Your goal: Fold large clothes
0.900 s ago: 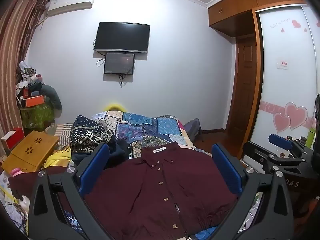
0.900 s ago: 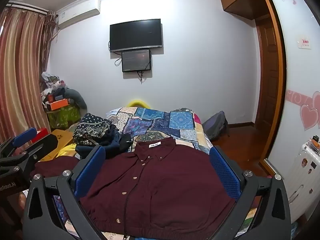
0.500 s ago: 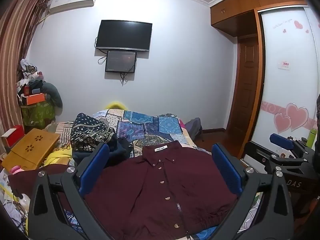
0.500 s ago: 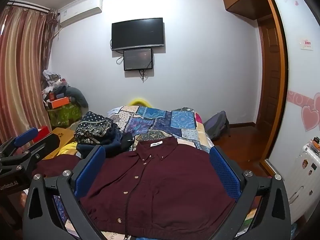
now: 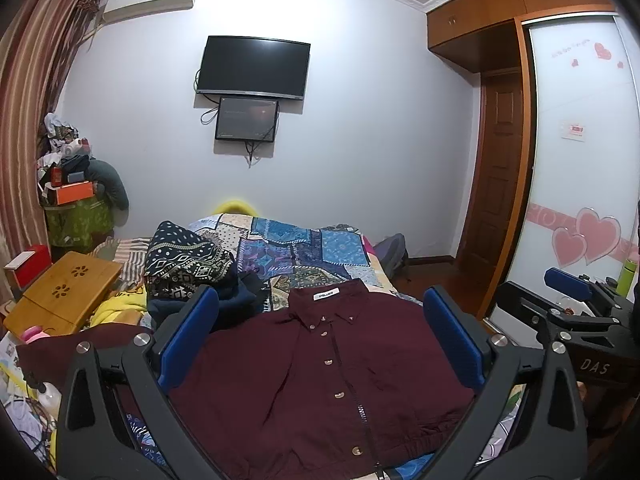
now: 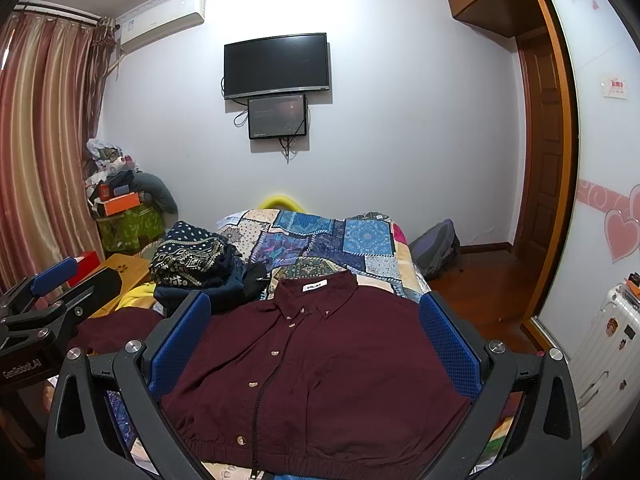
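A dark maroon button-up jacket (image 5: pixel 320 376) lies flat, front up, on the patchwork bedspread (image 5: pixel 296 248), collar toward the far wall; it also shows in the right wrist view (image 6: pixel 320 368). My left gripper (image 5: pixel 320 344) hovers open and empty above the jacket's near part. My right gripper (image 6: pixel 316 344) hovers open and empty above the same jacket. Each gripper shows in the other's view: the right one at the right edge (image 5: pixel 568 320), the left one at the left edge (image 6: pixel 44 312). One sleeve (image 6: pixel 116 332) spreads out to the left.
A pile of patterned and navy clothes (image 5: pixel 188 264) sits on the bed left of the collar. A wooden lap table (image 5: pixel 60 292) and clutter stand at the left. A backpack (image 6: pixel 434 248) lies on the floor to the right. A wardrobe door (image 5: pixel 580 184) is at the right.
Both views have shifted slightly, with the wall and TV sitting a bit lower and to the right in frame. The jacket has not moved and both grippers stay open.
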Motion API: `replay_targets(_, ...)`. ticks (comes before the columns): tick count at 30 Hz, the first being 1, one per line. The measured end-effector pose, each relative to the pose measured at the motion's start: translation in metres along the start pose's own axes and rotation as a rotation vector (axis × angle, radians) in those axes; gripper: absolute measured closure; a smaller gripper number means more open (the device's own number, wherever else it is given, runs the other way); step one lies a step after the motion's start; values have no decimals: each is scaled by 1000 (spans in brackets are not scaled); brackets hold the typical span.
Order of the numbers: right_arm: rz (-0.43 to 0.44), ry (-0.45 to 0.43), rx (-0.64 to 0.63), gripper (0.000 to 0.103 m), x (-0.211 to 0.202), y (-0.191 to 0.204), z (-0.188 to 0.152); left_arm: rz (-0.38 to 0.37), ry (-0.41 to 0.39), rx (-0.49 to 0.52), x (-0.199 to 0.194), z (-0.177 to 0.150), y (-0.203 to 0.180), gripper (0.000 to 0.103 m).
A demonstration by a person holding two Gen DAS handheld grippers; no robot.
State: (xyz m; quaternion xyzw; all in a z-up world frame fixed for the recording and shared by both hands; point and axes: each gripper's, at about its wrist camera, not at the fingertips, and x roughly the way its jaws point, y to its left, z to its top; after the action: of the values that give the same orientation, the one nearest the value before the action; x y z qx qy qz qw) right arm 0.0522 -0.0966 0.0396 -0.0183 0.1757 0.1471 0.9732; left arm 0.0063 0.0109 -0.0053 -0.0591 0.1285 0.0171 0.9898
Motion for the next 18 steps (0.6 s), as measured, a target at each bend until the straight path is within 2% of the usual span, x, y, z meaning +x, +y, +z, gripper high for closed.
replay_targets(18,1,8,10,0,3,-7,-2,-1,6,-5,1,-3,1,0)
